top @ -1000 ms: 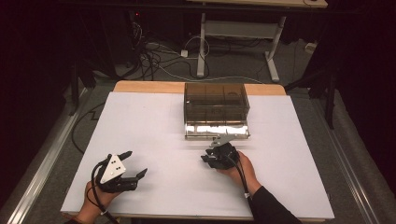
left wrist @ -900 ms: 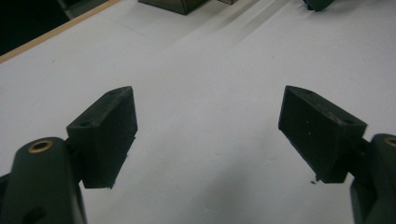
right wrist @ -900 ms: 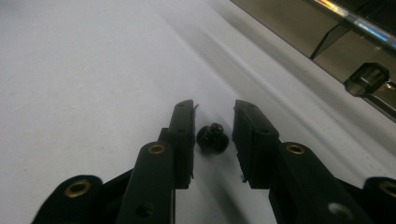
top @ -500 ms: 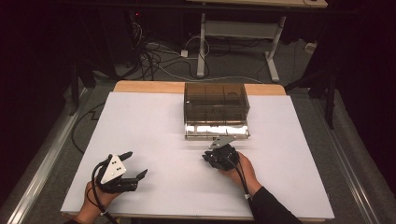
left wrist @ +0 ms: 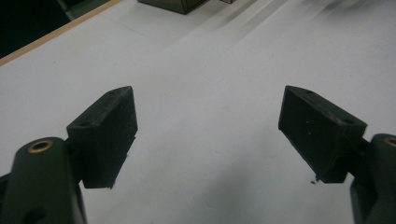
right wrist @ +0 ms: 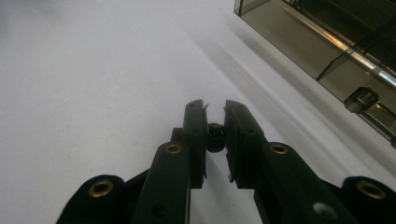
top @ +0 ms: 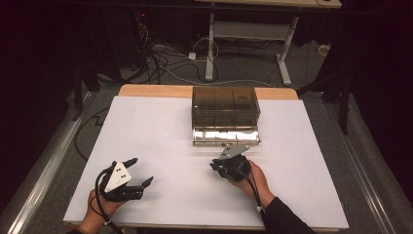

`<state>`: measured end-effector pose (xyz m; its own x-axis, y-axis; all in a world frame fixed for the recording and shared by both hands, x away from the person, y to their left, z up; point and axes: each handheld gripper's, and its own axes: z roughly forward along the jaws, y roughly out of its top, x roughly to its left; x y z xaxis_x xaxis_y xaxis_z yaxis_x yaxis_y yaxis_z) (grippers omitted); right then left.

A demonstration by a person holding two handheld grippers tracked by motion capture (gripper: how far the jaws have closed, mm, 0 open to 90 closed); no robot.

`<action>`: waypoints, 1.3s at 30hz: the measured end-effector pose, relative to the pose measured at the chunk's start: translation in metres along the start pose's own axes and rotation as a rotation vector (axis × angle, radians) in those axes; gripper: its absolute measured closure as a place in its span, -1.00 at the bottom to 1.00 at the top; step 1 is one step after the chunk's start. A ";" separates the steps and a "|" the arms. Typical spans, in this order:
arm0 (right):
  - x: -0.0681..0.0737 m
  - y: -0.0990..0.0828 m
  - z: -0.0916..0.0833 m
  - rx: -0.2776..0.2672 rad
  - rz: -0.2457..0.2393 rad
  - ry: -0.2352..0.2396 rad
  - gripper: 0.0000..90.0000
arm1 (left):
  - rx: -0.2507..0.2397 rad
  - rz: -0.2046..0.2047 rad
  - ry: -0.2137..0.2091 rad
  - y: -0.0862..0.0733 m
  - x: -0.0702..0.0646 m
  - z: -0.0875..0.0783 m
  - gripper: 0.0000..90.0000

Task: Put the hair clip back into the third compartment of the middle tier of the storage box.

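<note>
Item one, my right gripper [right wrist: 215, 112]: jaws drawn together on a small black part [right wrist: 215, 136], round and ribbed, too small to name surely. They have just been closing; the part now sits pinched between the pads, a little back from the tips, over the white table cover [right wrist: 93, 84]. In the high view this gripper [top: 225, 168] is just in front of the smoky clear organiser box [top: 225, 109], near its open front drawer [top: 226, 136].

Meaning, as I judge it: the pick-up is made. The part is secured and what remains is carrying it to a compartment of the box, whose drawer edge lies close at the upper right of my right gripper view [right wrist: 345, 60].

Item two, my left gripper [left wrist: 208, 135]: jaws spread wide, nothing between them, bare cover beneath. In the high view it [top: 139, 170] rests at the near left of the table, well apart from the box.

Item three, differences from a second ago: the right gripper has barely shifted, staying just short of the drawer; its jaws looked slightly wider then, though the high view is too coarse to be sure. The left gripper and hand lie as they did. The box stands where it stood.

Caution: the part is tiny and held behind the tips, so it may slip or roll on release.
</note>
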<state>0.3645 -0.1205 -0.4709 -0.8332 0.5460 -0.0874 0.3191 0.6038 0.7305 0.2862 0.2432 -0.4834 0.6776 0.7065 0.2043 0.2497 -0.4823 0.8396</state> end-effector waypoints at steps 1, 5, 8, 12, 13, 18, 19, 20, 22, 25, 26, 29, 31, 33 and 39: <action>0.000 0.000 -0.002 -0.003 -0.001 0.000 0.76 | 0.000 0.000 0.000 0.000 0.000 0.000 -0.59; 0.001 0.000 -0.009 -0.025 -0.010 0.000 0.76 | 0.002 0.003 0.001 0.000 0.000 0.000 -0.59; 0.002 0.001 -0.015 -0.040 -0.020 -0.001 0.76 | 0.001 0.002 0.001 0.000 0.000 0.000 -0.59; 0.002 0.002 -0.021 -0.060 -0.020 -0.001 0.76 | 0.002 0.005 0.000 0.000 0.000 0.000 -0.59; 0.002 0.003 -0.025 -0.071 -0.021 -0.001 0.76 | 0.002 0.005 -0.001 0.000 -0.001 0.000 -0.59; 0.000 0.003 -0.032 -0.088 -0.025 -0.007 0.76 | 0.003 0.005 -0.001 0.000 -0.001 0.000 -0.59; 0.000 0.003 -0.034 -0.090 -0.023 -0.009 0.76 | 0.002 0.004 -0.002 0.000 -0.001 0.000 -0.59; -0.001 0.004 -0.035 -0.093 -0.024 -0.011 0.76 | 0.003 0.005 -0.002 0.000 -0.001 0.001 -0.59; -0.001 0.004 -0.038 -0.099 -0.020 -0.011 0.76 | 0.003 0.006 -0.003 0.000 -0.001 0.001 -0.58; -0.003 0.005 -0.042 -0.110 -0.022 -0.016 0.76 | 0.010 -0.004 -0.009 0.000 -0.002 0.001 -0.58; -0.003 0.005 -0.043 -0.116 -0.023 -0.017 0.76 | 0.010 -0.005 -0.010 0.000 -0.002 0.001 -0.58; -0.004 0.005 -0.046 -0.120 -0.018 -0.025 0.76 | 0.012 -0.003 -0.010 0.000 -0.002 0.001 -0.58; -0.007 0.006 -0.051 -0.135 -0.017 -0.029 0.76 | 0.013 -0.001 -0.010 0.000 -0.002 0.001 -0.58; -0.007 0.006 -0.052 -0.138 -0.019 -0.031 0.76 | 0.015 -0.001 -0.011 0.000 -0.002 0.001 -0.58; -0.010 0.007 -0.060 -0.156 -0.015 -0.043 0.76 | 0.010 0.013 -0.006 0.000 -0.001 0.001 -0.58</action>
<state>0.3480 -0.1567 -0.4244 -0.8164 0.5638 -0.1252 0.2300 0.5163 0.8250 0.2861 0.2415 -0.4846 0.6849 0.6971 0.2121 0.2479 -0.4966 0.8318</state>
